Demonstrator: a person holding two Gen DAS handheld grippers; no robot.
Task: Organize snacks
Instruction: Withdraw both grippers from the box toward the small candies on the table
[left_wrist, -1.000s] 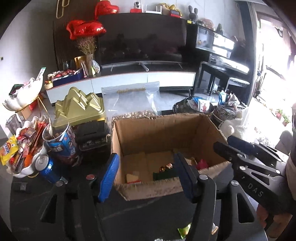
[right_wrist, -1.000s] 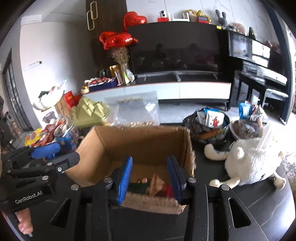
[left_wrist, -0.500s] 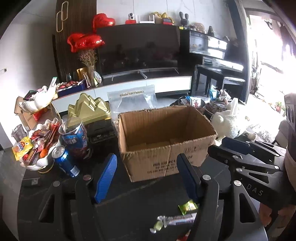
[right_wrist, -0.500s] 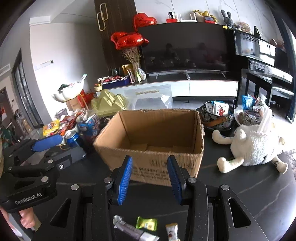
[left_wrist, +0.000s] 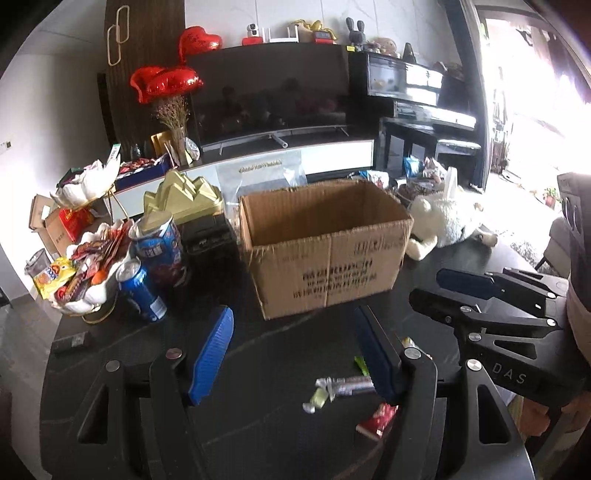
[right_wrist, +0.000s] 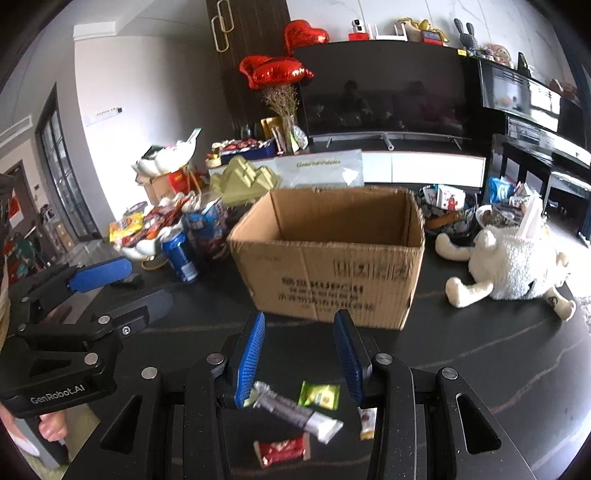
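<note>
- Snacks: four small wrapped pieces lie loose on the dark table (right_wrist: 480, 350), in front of the box (right_wrist: 328, 258) and not in it. They are a silver bar (right_wrist: 295, 411), a green packet (right_wrist: 319, 395), a red packet (right_wrist: 282, 448) and a small pale one (right_wrist: 367, 419) partly hidden behind the right gripper's finger.
- One second ago both cameras looked down into the box from close, and some snacks lay on its bottom. Now the two grippers are pulled back toward the person, the whole front wall of the box is in view, and the loose snacks have come into sight below.
- The right gripper (right_wrist: 299, 354) hangs above the silver bar and the green packet. Its jaws stand moderately open and hold nothing.
- The left gripper (left_wrist: 295, 354) is over the same group of snacks, seen from the other side. Its jaws are wide apart and also hold nothing.
- I judge that one delivery to the box is finished and the next pick is starting. The silver bar seems the nearest target for the right gripper, because it lies almost between its fingers.
- The inside of the box is not visible from this low angle, so I cannot tell how much is in it now.
- More snacks stay in the white dish (left_wrist: 85, 295) at the left, beside a blue can (left_wrist: 142, 291), and a plush toy (right_wrist: 513, 266) lies to the right of the box.
</note>
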